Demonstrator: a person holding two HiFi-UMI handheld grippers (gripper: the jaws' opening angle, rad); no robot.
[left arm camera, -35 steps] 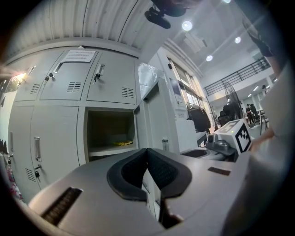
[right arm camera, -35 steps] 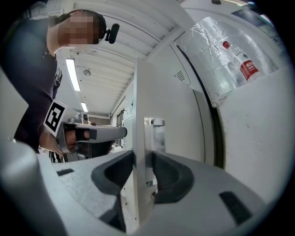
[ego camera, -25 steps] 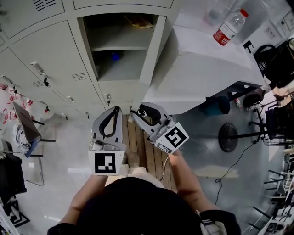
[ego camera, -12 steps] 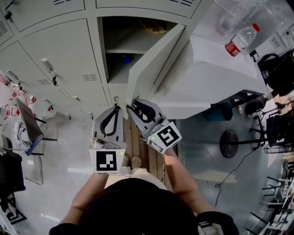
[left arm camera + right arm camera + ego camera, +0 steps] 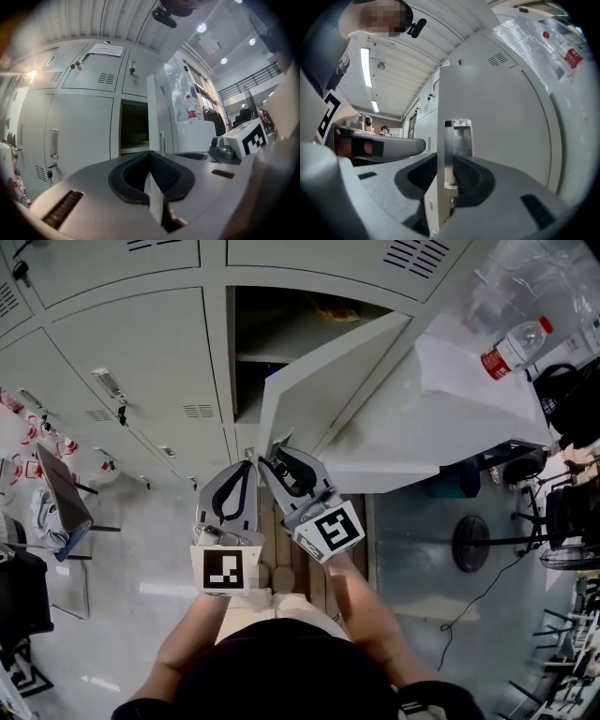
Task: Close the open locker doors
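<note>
The open locker (image 5: 281, 334) shows a dark compartment with a shelf. Its grey door (image 5: 319, 390) stands partly swung across the opening. My right gripper (image 5: 273, 461) is at the door's free edge near its lower corner. In the right gripper view the door edge with its metal handle (image 5: 457, 140) sits between the jaws of that gripper (image 5: 447, 157), pads against it. Just left of it, my left gripper (image 5: 246, 465) is shut with nothing in it, clear of the door. In the left gripper view its closed tips (image 5: 150, 152) point at the open locker (image 5: 133, 129).
Closed grey lockers (image 5: 131, 343) fill the wall to the left. A white cabinet (image 5: 450, 418) with a water bottle (image 5: 516, 345) on top stands right of the door. A fan (image 5: 472, 543) and chairs (image 5: 61, 493) are on the floor. Wooden planks (image 5: 281, 559) lie underfoot.
The door has swung from standing wide open to partly across the opening. My right gripper has moved left with the door edge, close beside the left gripper.
</note>
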